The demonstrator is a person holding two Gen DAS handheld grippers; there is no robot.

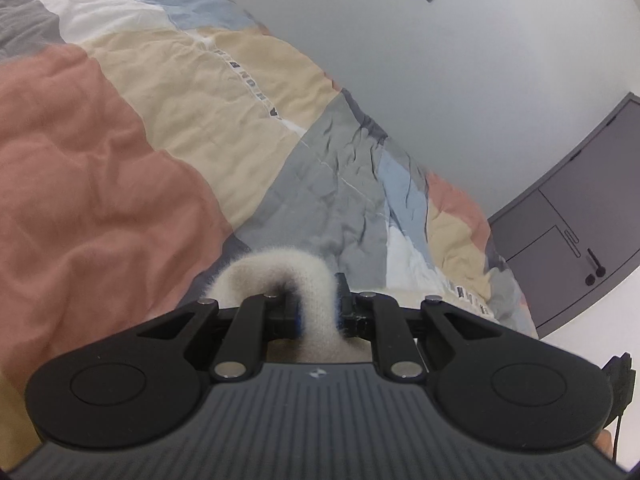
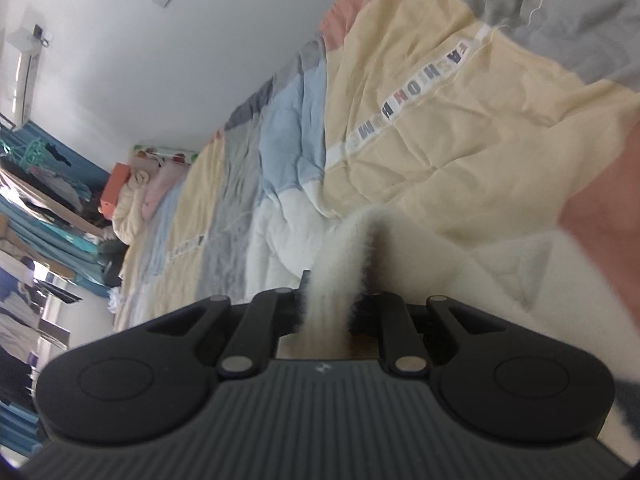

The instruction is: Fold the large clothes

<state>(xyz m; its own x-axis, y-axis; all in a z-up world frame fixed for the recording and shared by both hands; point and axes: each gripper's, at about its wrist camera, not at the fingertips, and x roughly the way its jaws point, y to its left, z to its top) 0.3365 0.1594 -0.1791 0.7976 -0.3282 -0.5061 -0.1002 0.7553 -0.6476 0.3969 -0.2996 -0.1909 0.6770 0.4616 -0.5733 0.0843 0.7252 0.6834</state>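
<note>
Nearest the lens on both sides sits black claw housing, and beyond it a fuzzy cream-white knitted garment (image 1: 276, 276). I see my left claw (image 1: 318, 312) nearly closed on a looped fold of that fabric, and my right claw (image 2: 328, 304) likewise pinched almost shut on a raised ridge of it, so each one has a firm bite. From the right wrist view, the rest of the garment spreads to the right of the claw, lying on the patchwork quilt of pink, cream, grey and blue panels (image 1: 120, 152) that covers the bed. I judge I am carrying one edge over to lay it down as a fold. To do this well I want both claws level with each other, the fabric between them taut but not stretched, and the edge lowered squarely onto the lower layer before I let go, since fluffy knit slumps and creeps easily.
</note>
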